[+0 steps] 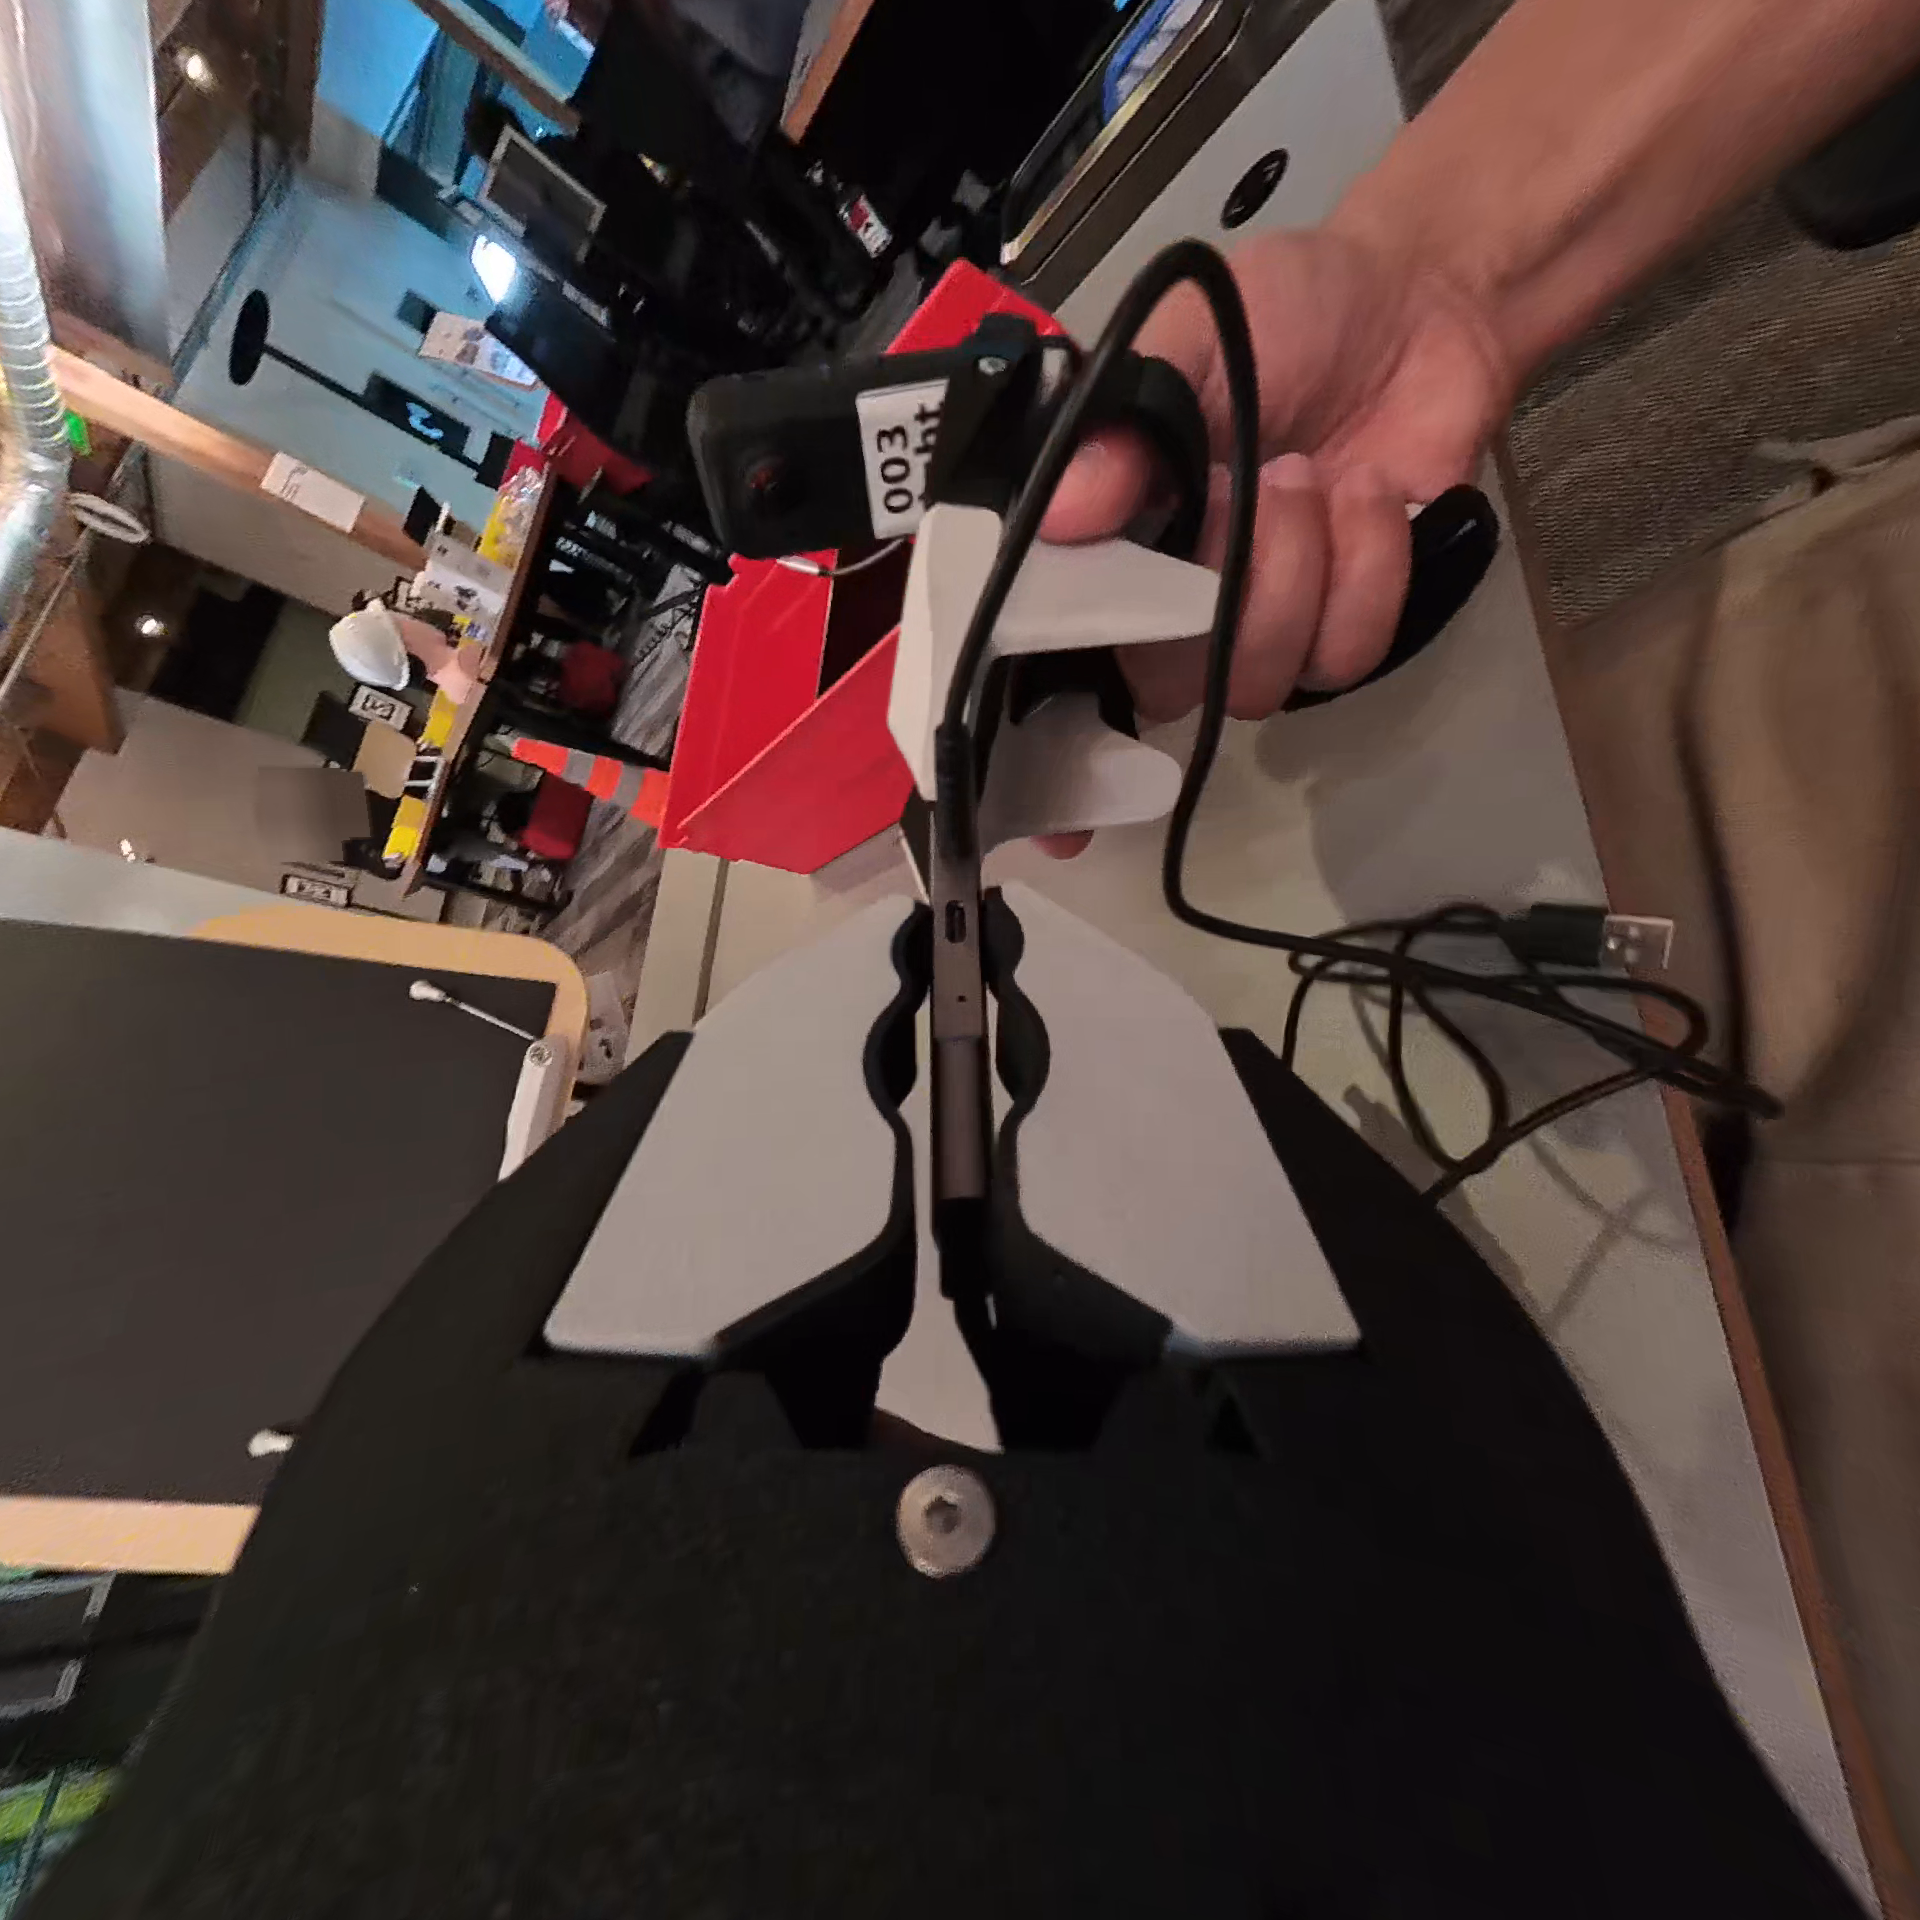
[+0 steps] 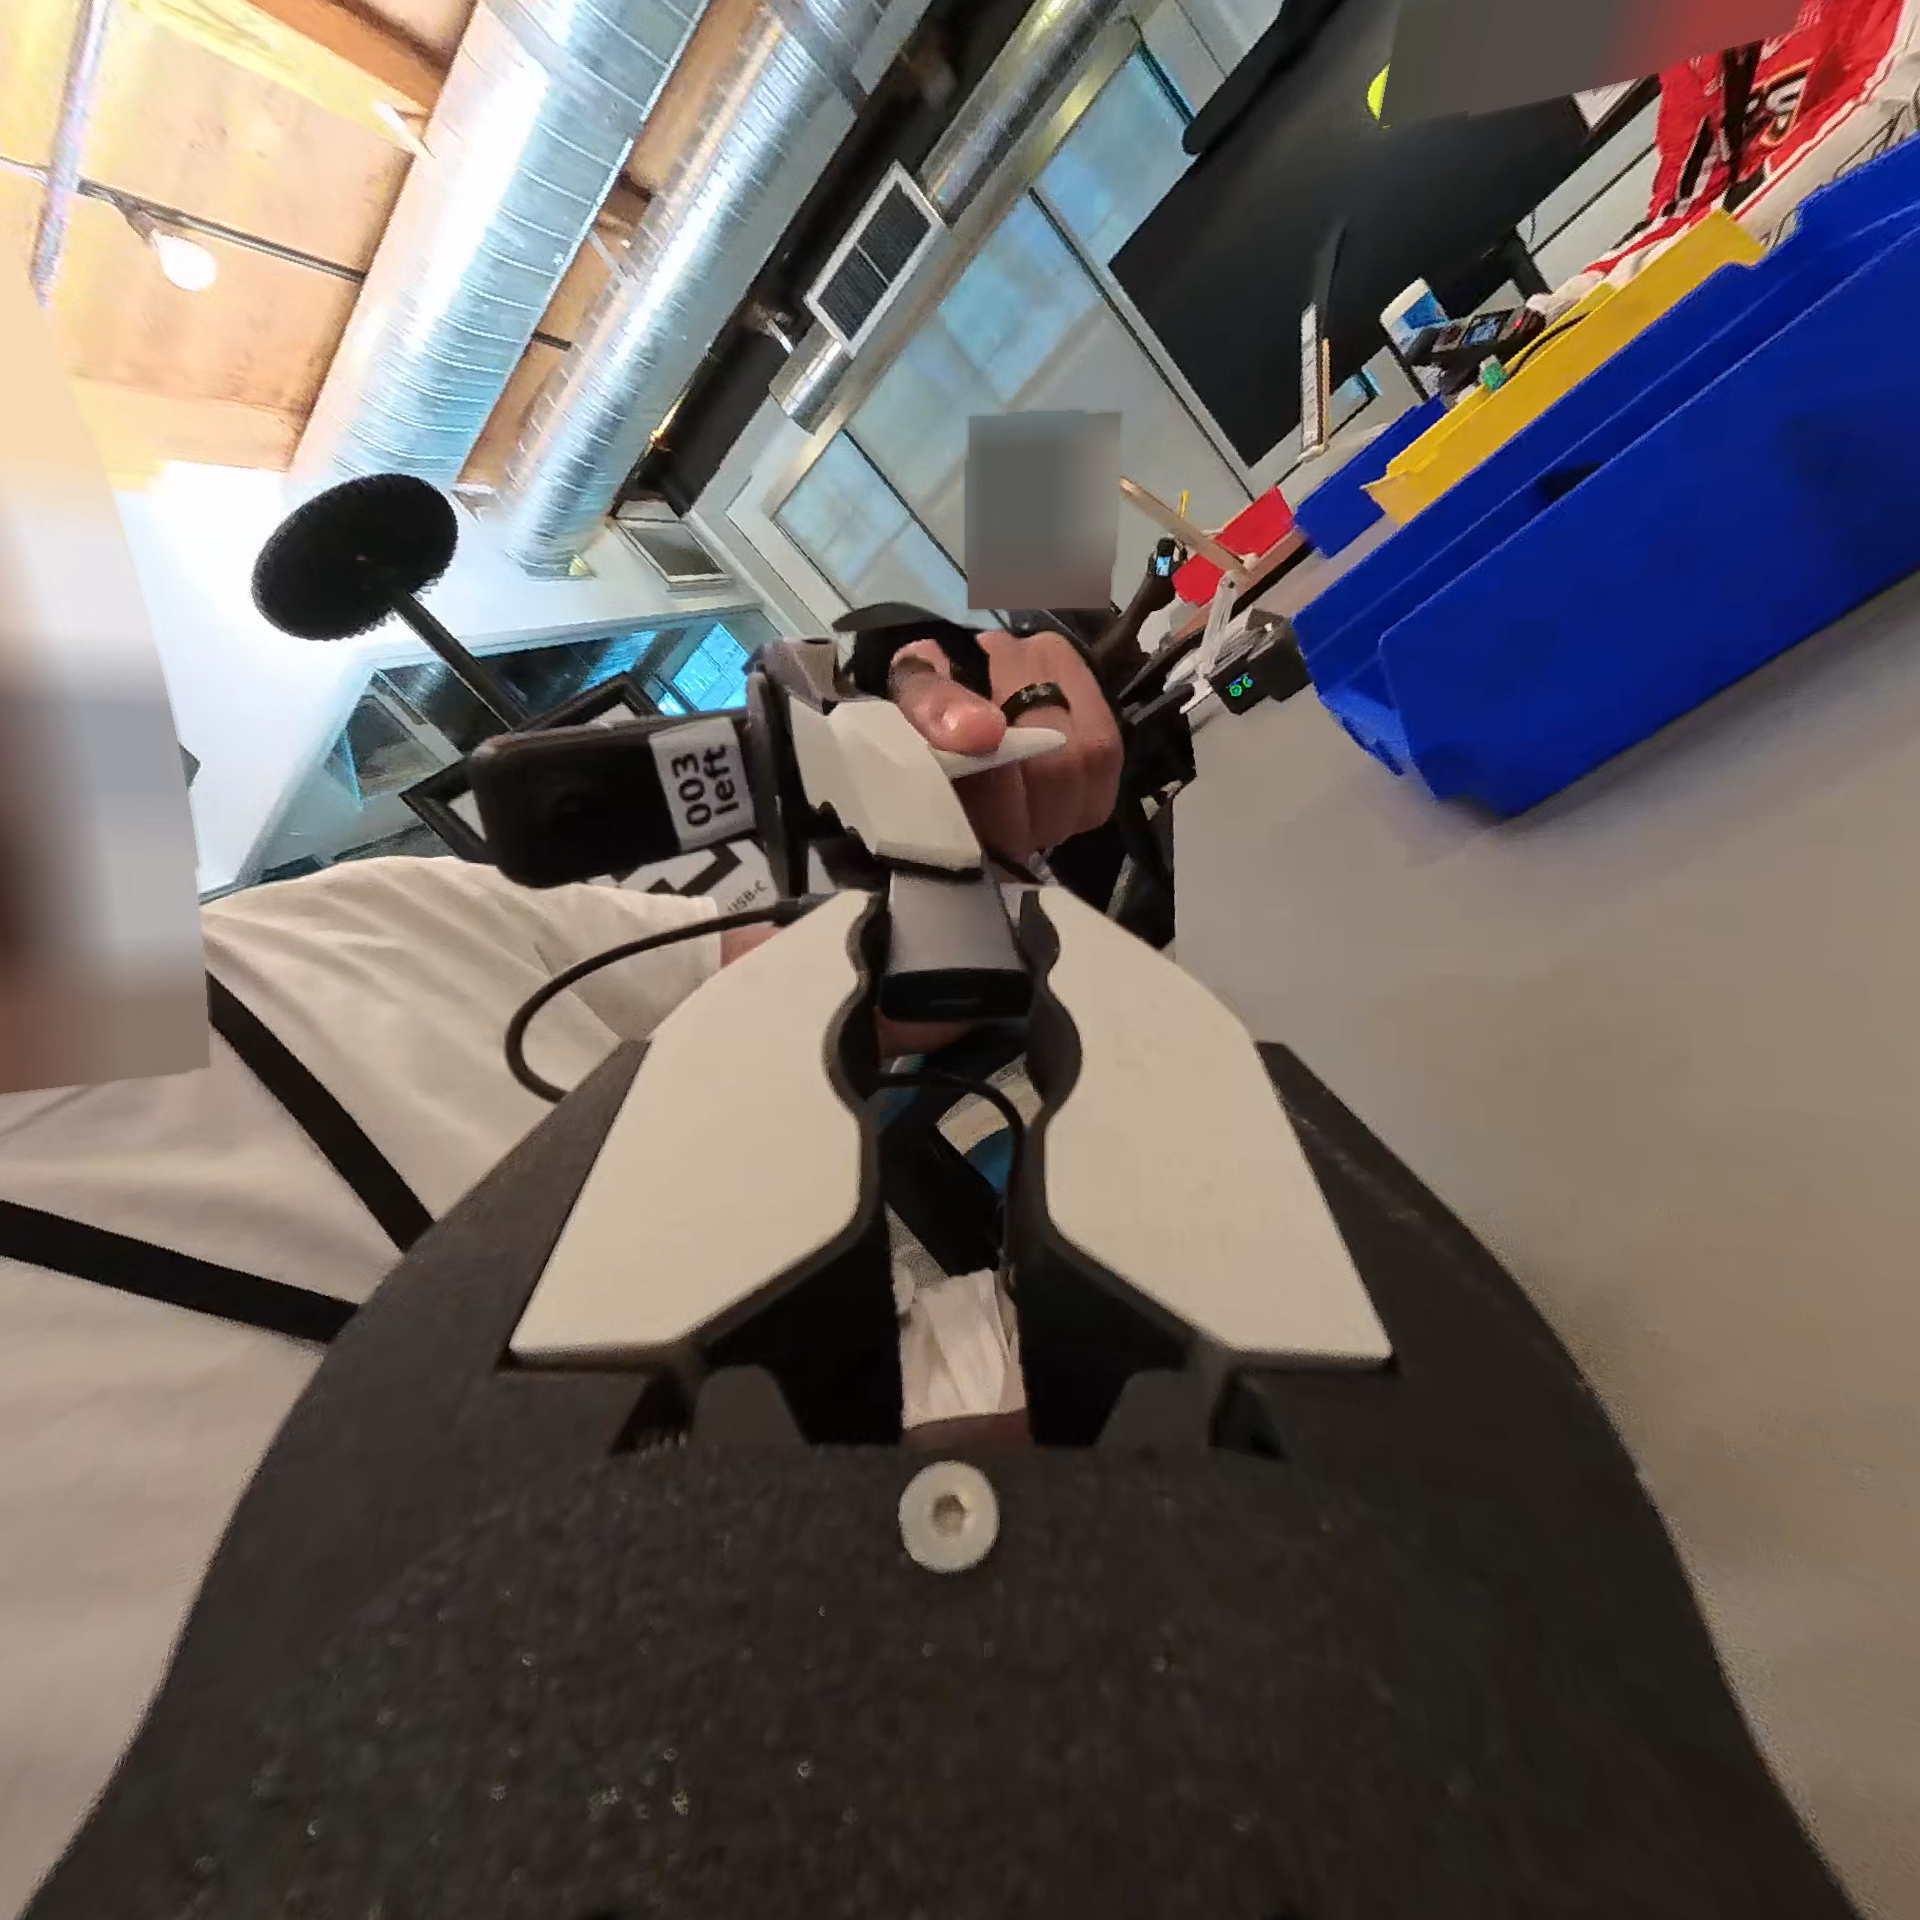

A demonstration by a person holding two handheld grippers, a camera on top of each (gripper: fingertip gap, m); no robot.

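In the left wrist view my left gripper (image 1: 951, 920) is shut on a slim grey adapter (image 1: 956, 1081), held upright between its fingers. My right gripper (image 1: 940, 707), held by a hand (image 1: 1340, 436), is at the adapter's far end, closed on the plug of a black cable (image 1: 1210, 623). The cable loops down to the table and ends in a loose silver plug (image 1: 1636, 940). In the right wrist view my right gripper (image 2: 951, 914) has the adapter's dark end (image 2: 951, 987) between its fingertips, and the left gripper (image 2: 925, 821) holds the adapter from behind.
A red bin (image 1: 790, 727) stands behind the grippers on the white table (image 1: 1455, 810). A black board with a wooden rim (image 1: 260, 1143) lies to the left. Blue bins (image 2: 1662, 623) and a yellow one (image 2: 1507, 426) stand at the right. A person's body is close by. Both grippers' tips are close together, under 4 cm apart.
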